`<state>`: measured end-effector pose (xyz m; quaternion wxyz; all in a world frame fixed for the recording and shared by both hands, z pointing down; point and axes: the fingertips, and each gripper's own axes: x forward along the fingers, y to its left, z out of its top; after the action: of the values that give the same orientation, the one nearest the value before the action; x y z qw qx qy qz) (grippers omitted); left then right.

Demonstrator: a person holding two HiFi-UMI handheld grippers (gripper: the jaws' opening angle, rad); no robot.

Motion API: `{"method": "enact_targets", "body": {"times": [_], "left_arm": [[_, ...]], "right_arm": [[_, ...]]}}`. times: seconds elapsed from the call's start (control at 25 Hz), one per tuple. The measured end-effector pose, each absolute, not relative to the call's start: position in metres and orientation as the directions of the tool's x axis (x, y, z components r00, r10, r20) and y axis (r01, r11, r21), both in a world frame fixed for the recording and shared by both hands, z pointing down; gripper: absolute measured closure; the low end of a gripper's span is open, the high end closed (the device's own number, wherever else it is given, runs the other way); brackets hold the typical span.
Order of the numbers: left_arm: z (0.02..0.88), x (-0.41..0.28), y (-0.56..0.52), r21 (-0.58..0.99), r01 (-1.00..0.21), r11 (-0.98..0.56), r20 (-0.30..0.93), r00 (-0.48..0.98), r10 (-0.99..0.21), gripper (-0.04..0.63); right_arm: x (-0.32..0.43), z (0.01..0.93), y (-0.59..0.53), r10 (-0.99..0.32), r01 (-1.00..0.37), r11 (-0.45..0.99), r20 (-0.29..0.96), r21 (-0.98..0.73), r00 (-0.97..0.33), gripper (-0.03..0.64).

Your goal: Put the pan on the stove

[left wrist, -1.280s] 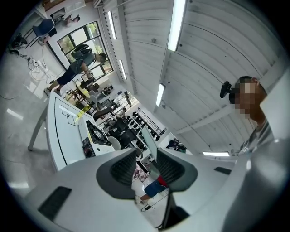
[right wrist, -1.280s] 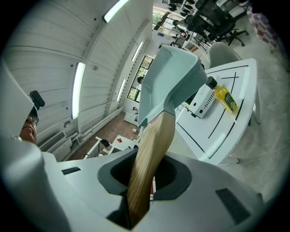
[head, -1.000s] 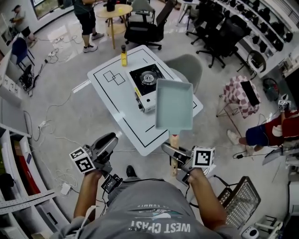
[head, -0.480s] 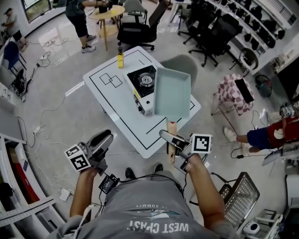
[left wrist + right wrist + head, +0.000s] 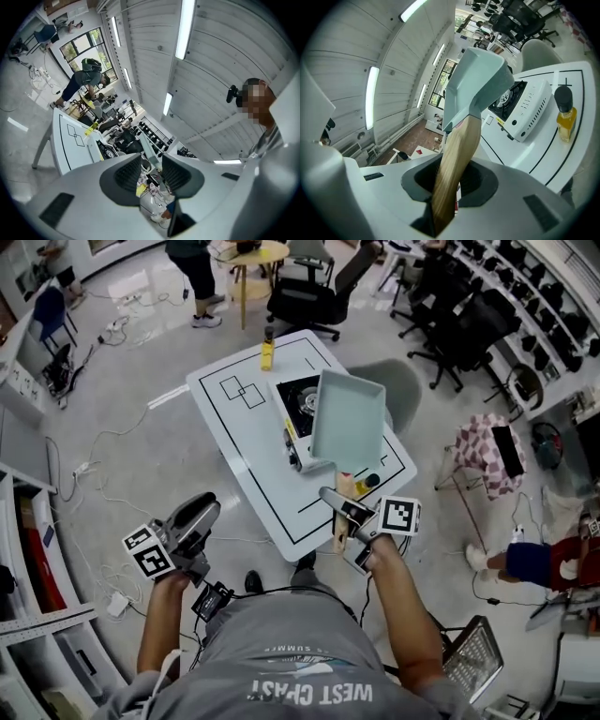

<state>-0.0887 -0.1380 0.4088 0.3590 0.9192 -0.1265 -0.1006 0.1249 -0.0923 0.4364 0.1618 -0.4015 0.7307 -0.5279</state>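
Note:
A pale green rectangular pan [image 5: 347, 418] with a wooden handle [image 5: 344, 507] hangs over the right part of the white table [image 5: 248, 460]. It covers the right side of the portable gas stove [image 5: 300, 404]. My right gripper [image 5: 337, 505] is shut on the handle at the table's near edge. In the right gripper view the handle [image 5: 457, 154] runs up between the jaws of the right gripper [image 5: 452, 180] to the pan [image 5: 476, 82], with the stove [image 5: 525, 110] beyond it. My left gripper [image 5: 195, 524] is held off the table's near left corner. The left gripper [image 5: 151, 165] stands open, holding nothing.
A yellow bottle [image 5: 267, 351] stands at the table's far edge. A small black-capped yellow bottle [image 5: 368, 482] stands beside the handle and also shows in the right gripper view as a bottle [image 5: 565, 115]. A grey chair [image 5: 394, 381], office chairs [image 5: 309, 296] and a standing person [image 5: 197, 268] lie beyond.
The right gripper has carried the pan forward, from the table's near right part to over the stove's right side. The small bottle by the handle now shows. The left gripper came closer to the table.

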Motion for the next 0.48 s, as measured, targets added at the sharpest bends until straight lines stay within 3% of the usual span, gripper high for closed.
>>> {"method": "enact_targets", "body": {"times": [0.48], "left_arm": [[0.418,-0.102,-0.154,0.699,-0.26,-0.666,-0.087,0.893,-0.441,0.465]], "right_arm": [[0.155,0.468,-0.148,-0.737,-0.424,0.062,0.245,-0.903,-0.63,0.526]]}}
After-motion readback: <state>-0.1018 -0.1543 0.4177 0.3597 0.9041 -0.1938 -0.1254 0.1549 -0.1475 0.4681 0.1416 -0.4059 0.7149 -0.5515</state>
